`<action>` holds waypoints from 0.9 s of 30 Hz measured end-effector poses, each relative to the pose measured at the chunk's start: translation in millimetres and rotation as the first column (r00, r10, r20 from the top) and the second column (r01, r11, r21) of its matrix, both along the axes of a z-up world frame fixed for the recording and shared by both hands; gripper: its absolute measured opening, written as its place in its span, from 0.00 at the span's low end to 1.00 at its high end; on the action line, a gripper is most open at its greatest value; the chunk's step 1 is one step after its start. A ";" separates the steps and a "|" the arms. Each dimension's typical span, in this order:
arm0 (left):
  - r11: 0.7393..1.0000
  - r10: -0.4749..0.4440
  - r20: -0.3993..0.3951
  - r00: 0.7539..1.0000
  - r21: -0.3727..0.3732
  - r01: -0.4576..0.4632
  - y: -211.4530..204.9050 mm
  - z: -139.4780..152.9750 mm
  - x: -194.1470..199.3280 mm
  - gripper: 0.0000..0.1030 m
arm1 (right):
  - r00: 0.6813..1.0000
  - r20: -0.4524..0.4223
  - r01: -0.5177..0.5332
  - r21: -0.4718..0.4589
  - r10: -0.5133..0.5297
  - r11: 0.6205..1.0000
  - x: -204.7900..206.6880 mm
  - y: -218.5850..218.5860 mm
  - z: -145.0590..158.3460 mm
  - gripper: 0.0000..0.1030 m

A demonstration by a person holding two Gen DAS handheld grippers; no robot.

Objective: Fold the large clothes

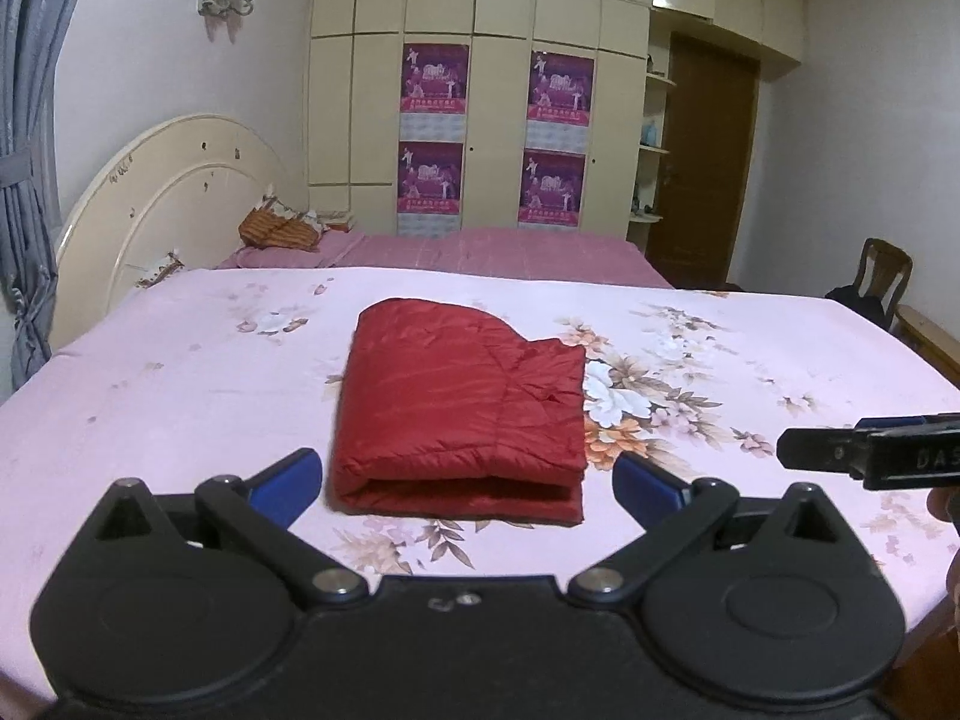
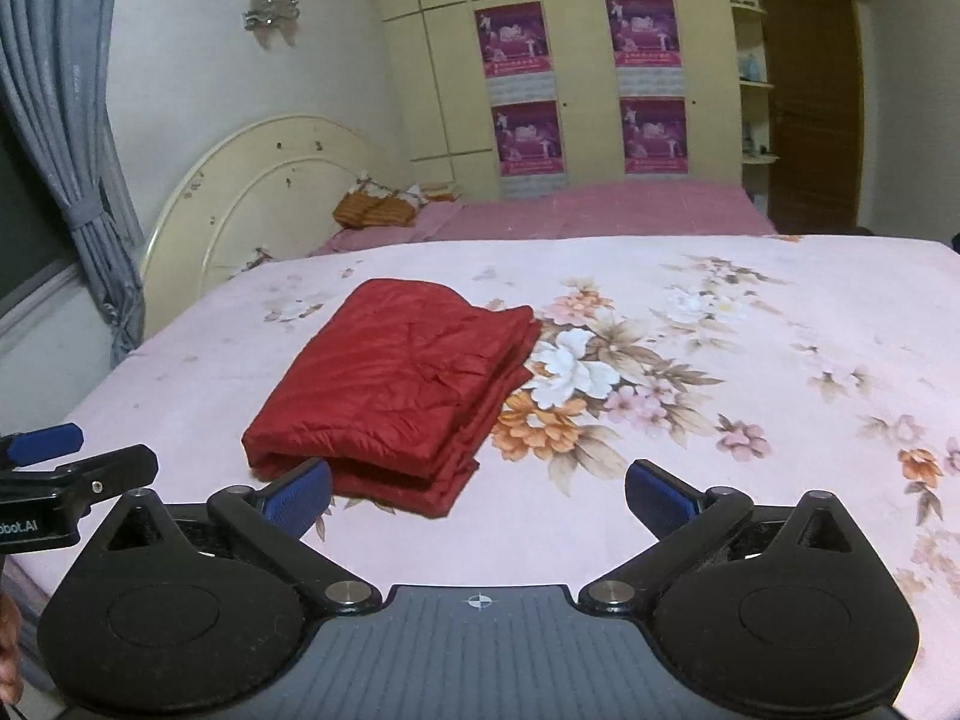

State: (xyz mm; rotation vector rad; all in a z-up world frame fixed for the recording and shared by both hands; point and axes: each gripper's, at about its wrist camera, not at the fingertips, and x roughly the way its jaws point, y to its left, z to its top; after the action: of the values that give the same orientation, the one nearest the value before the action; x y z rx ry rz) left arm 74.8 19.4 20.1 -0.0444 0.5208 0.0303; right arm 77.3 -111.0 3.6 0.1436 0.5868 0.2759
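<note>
Red quilted puffer jacket (image 1: 462, 408) folded into a neat packet, lying toward the near edge of the bed, nothing gripping it.

Sits dead ahead of the left gripper (image 1: 468, 480), whose blue-padded jaws are spread wide either side of the folded near edge, empty and apart from the cloth. Lies ahead and to the left of the right gripper (image 2: 480, 495), also gaping wide with nothing in it, left pad overlapping the jacket's near corner in view, contact hard to call. Long axis runs away from the near edge toward the far edge. Left hand looks nearer. Underneath: pale pink floral bedsheet (image 1: 750, 360), cream arched headboard (image 1: 168, 192) at the left end, cream wardrobe with purple posters (image 1: 498, 90) behind, grey curtain (image 2: 54, 90) at the left.
</note>
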 end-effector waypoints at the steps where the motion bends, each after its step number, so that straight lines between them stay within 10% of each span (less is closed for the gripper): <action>1: 1.000 0.000 0.002 1.000 0.000 0.000 -1.8 0.7 -2.3 1.00 | 1.000 0.005 -0.002 0.002 0.002 1.000 -4.1 -0.4 1.7 1.00; 27: 1.000 -0.016 0.045 0.999 0.011 0.015 -18.1 7.9 -22.2 1.00 | 0.999 0.038 -0.020 -0.010 0.020 1.000 -23.1 -3.9 10.9 1.00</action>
State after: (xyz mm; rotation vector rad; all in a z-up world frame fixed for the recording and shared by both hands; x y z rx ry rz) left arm 52.6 1.3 28.1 -0.0308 0.4759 0.0166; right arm 54.2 -115.0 14.4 0.1227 0.5520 0.2943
